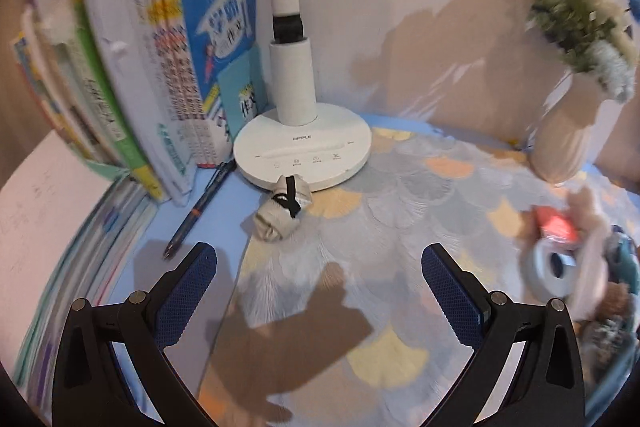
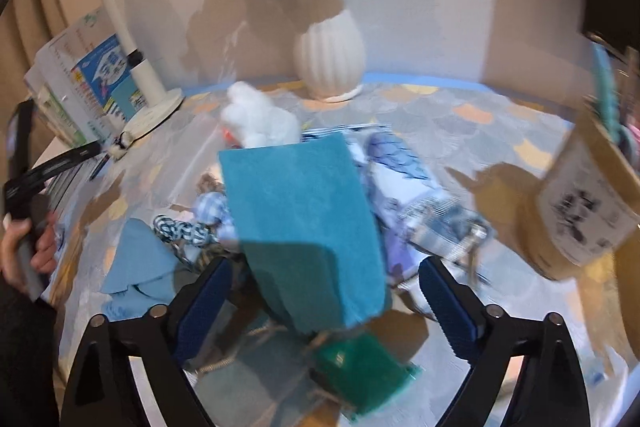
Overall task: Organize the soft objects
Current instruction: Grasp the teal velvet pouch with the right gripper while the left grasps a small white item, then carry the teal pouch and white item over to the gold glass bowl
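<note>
1. Both grippers, left gripper (image 1: 319,291) and right gripper (image 2: 325,301), gape wide, gripping nothing.
2. Teal cloth (image 2: 304,227) tops the soft heap, frame centre.
3. "OPPLE" marks the lamp base (image 1: 303,151); a rolled beige cloth (image 1: 280,213) touches it.

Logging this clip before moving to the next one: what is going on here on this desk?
A person is sorting soft things with two handheld grippers. The right gripper is open over a heap of fabrics, a teal terry cloth lying between its fingers without being pinched. The left gripper is open and empty above the scallop-patterned tablecloth, facing a small beige rolled cloth with a black strap at the base of the white desk lamp. Nothing is held.
</note>
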